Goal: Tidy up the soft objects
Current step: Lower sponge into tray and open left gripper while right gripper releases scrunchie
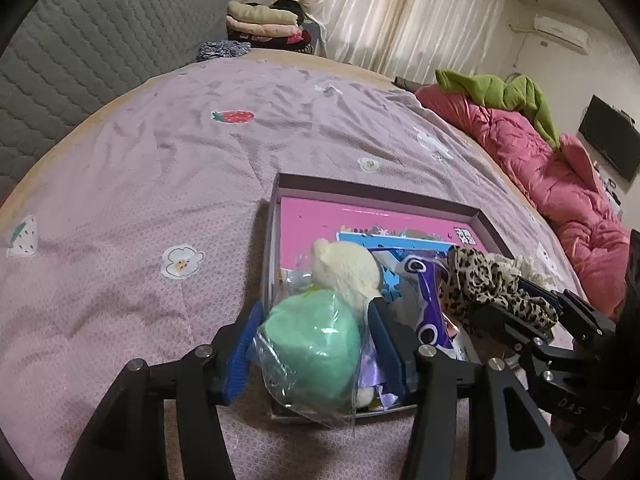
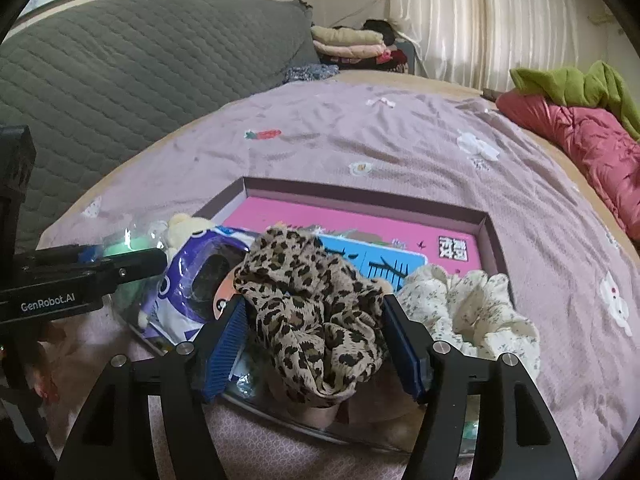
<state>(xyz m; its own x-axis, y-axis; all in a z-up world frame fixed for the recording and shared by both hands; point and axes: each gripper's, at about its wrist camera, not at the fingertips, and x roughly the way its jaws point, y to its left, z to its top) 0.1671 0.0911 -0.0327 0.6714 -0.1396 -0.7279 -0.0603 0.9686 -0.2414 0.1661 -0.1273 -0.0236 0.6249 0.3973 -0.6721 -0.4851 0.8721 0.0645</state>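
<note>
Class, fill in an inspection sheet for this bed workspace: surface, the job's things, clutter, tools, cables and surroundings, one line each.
Surface: lilac bedspread, wrinkled, printed with strawberries and flowers.
Job's things: shallow box holding a bagged green plush, cream plush, leopard scrunchie, floral scrunchie and purple packet.
Clutter: pink quilt with a green garment on top.
Tools: left tool open around the green plush; right tool open around the leopard scrunchie.
Cables: nothing seen.
Surroundings: grey quilted headboard, folded clothes, curtains.
</note>
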